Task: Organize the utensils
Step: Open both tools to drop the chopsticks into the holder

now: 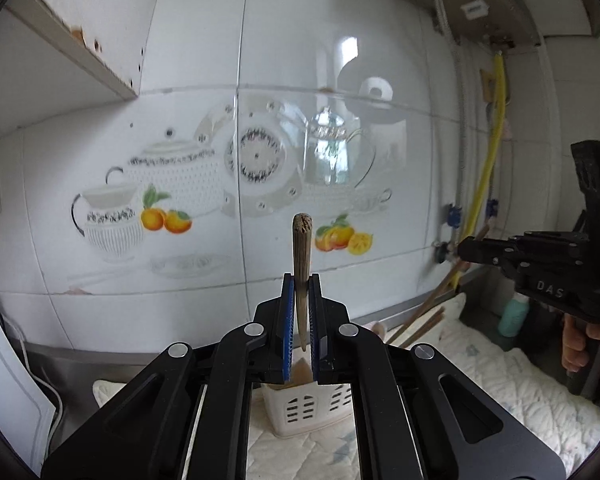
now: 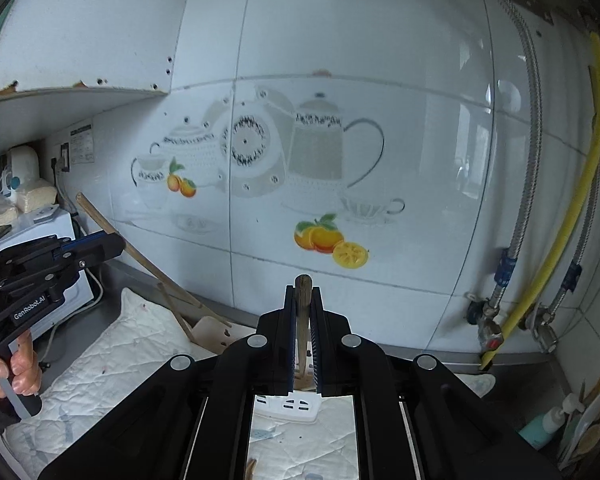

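My left gripper [image 1: 302, 280] is shut on the upright handle of a wooden utensil [image 1: 302, 240], above a white slotted utensil holder [image 1: 300, 408]. In the right wrist view the left gripper [image 2: 116, 242] is at the left, and its long wooden utensil [image 2: 148, 264] slants down towards a flat slotted wooden head [image 2: 212, 332]. My right gripper [image 2: 303, 292] is shut on another wooden handle [image 2: 303, 284], and the white holder [image 2: 288, 406] shows below its jaws. The right gripper [image 1: 466, 250] also appears at the right of the left wrist view, with its wooden stick [image 1: 428, 304] slanting down to the left.
A white quilted mat [image 2: 112, 356] covers the counter. Behind it is a tiled wall with a teapot picture [image 1: 256, 160]. A yellow hose [image 2: 572, 220] and metal pipes run down at the right, near a teal bottle [image 2: 540, 428]. A white appliance [image 2: 56, 224] and a shelf [image 1: 80, 56] are at the left.
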Available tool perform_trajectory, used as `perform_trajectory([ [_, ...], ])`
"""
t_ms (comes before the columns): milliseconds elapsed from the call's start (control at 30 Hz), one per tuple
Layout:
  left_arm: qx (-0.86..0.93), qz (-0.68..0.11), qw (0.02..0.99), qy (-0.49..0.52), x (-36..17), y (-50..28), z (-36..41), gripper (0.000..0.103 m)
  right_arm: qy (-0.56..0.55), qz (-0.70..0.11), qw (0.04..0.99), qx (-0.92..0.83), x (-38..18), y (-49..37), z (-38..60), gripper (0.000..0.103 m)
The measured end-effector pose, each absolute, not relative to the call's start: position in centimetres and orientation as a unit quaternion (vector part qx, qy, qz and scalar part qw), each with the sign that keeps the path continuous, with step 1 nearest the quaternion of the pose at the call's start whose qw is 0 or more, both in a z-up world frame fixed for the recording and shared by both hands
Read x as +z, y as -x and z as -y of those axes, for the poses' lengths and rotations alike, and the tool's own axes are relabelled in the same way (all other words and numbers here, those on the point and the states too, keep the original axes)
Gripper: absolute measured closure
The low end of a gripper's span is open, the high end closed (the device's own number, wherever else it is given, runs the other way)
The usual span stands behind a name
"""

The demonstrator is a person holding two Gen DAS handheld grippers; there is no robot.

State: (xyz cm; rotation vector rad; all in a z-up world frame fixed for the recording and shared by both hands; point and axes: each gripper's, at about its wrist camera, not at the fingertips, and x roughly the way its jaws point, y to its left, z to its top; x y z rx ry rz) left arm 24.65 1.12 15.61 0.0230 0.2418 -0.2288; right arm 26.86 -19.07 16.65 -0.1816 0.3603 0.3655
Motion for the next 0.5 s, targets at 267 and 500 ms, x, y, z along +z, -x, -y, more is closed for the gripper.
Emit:
perform_trajectory([
  [267,-0.109,-0.178,0.978,-0.003,11.9,-28.1,-1.4,0.097,0.088,-0.214,0.957,0.177,13.3,-29.3,18.9,0.096],
  [500,-0.111,-0.181,0.977,-0.009,11.7,-28.1,-0.9,0.087,0.087,-0.217,0.957,0.175,13.0,-29.6,19.0,0.089],
])
